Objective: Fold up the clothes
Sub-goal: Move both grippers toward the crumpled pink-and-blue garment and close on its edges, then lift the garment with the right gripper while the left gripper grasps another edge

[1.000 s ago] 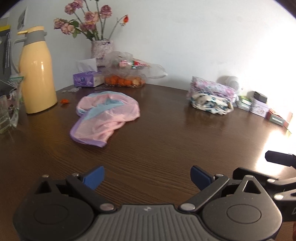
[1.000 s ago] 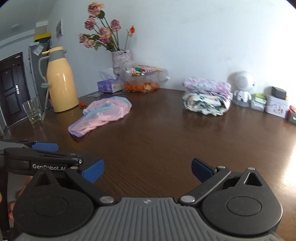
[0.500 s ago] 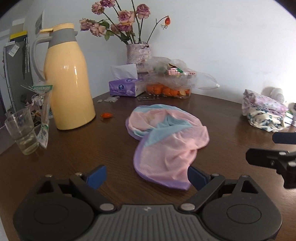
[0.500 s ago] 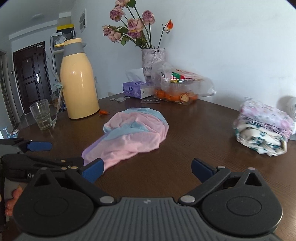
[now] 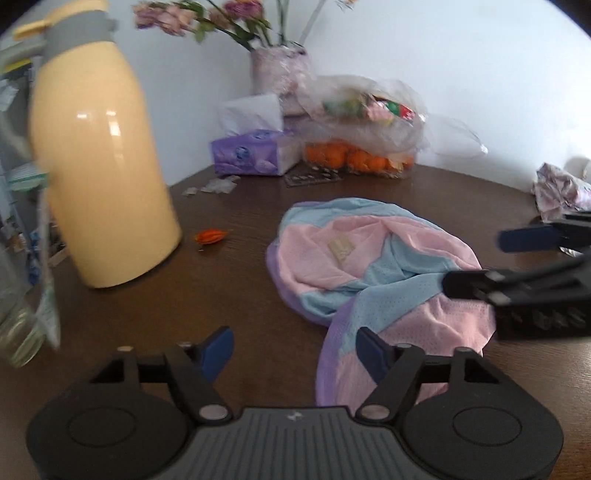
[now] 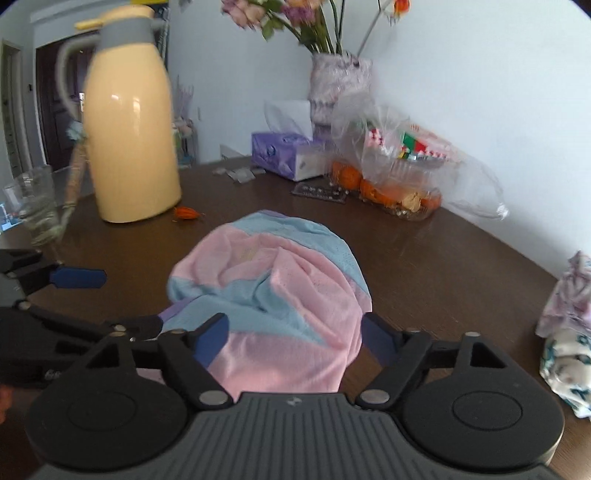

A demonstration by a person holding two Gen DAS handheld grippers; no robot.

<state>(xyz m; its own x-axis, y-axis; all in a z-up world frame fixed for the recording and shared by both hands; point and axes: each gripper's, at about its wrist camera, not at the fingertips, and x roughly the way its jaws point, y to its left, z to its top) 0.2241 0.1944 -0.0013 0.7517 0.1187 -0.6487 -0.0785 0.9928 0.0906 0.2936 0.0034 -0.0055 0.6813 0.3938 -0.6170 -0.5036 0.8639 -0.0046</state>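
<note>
Both views are smeared by motion, so the yellow jug (image 5: 99, 162) and the flowers (image 6: 295, 18) above the vase (image 6: 338, 81) are soft, and the flower tops are cut off. The pink, blue and lilac garment (image 6: 273, 295) lies crumpled on the dark table (image 5: 240, 295); its near edge is hidden behind the right gripper (image 6: 293, 338). That gripper's jaws have just been closing and stand parted around the cloth, pads not pressing it. The left gripper (image 5: 293, 345) has also been closing; its jaws are apart, over bare wood at the garment's left edge. A clear bag (image 6: 406, 158) holds oranges and coloured packets. A folded pile (image 6: 569, 332) is cropped at right.
</note>
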